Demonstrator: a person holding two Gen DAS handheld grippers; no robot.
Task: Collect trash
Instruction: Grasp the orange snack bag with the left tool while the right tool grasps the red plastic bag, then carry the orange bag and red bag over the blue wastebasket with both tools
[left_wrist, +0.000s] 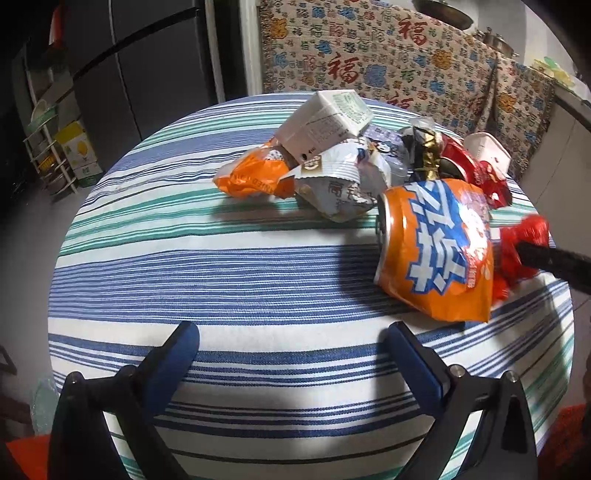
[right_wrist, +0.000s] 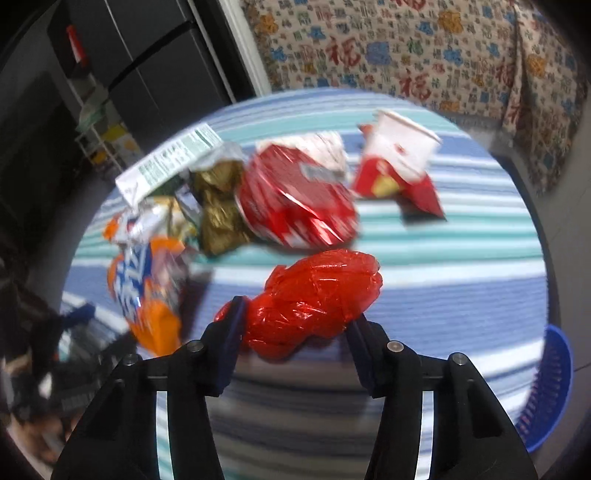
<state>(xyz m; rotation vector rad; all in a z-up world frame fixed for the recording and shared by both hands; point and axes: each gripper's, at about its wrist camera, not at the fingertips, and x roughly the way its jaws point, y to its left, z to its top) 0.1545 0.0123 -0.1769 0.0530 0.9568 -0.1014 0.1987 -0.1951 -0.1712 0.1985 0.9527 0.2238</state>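
My right gripper (right_wrist: 295, 319) sits at the bottom centre of its own view, its two blue-padded fingers (right_wrist: 231, 332) closed against the sides of a crumpled red plastic bag (right_wrist: 317, 295), which fills the gap between them just above the blue, white and teal striped tablecloth (right_wrist: 461, 258). In the left wrist view, my left gripper (left_wrist: 291, 339) is at the bottom centre with its jaws spread wide, nothing between them but striped cloth. The rest of the trash lies in a loose heap across the middle of both views. In the left view, an orange snack bag with blue and white lettering (left_wrist: 439, 251) lies at centre right, with the red bag (left_wrist: 524, 236) peeking out at the right edge beside a dark finger of my other gripper. Above the snack bag sit a white carton (left_wrist: 325, 125), an orange wrapper (left_wrist: 251, 177) and a grey-white wrapper (left_wrist: 343, 184), all touching one another. In the right view — which is blurred — a red foil packet (right_wrist: 295, 199) lies at the centre, a gold wrapper (right_wrist: 218, 210) touches its left side, and a red and white paper cup (right_wrist: 399, 158) lies apart at upper right. A blue basket (right_wrist: 550, 387) shows at the lower right edge. A patterned cloth (left_wrist: 388, 55) hangs across the top of the frame.
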